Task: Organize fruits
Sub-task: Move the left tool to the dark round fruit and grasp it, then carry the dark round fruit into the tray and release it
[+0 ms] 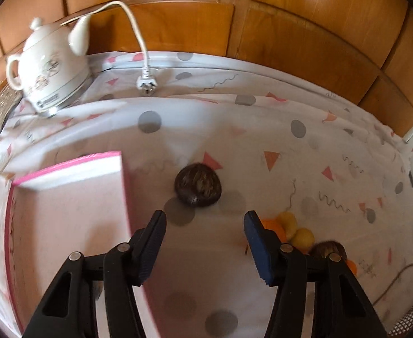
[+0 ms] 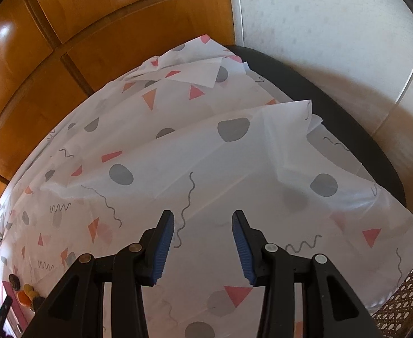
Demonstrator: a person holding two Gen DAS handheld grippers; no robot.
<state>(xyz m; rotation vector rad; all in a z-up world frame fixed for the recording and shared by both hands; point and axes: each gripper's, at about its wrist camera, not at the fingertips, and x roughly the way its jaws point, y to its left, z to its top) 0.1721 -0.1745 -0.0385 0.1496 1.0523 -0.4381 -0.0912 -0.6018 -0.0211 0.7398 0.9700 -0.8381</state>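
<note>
Hovering: left gripper (image 1: pixel 205 217), jaws apart, empty, lined up behind dark round fruit (image 1: pixel 198 183) on tablecloth (image 1: pixel 262 129), pink-edged box (image 1: pixel 65 197) left, likely destination. Right gripper (image 2: pixel 203 217), apart, empty, idle over cloth.

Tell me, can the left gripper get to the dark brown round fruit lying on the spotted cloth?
Probably yes. The left gripper is open and empty, and the dark brown round fruit lies just beyond its fingertips with only bare spotted cloth between. The pink box sits off to one side.
</note>
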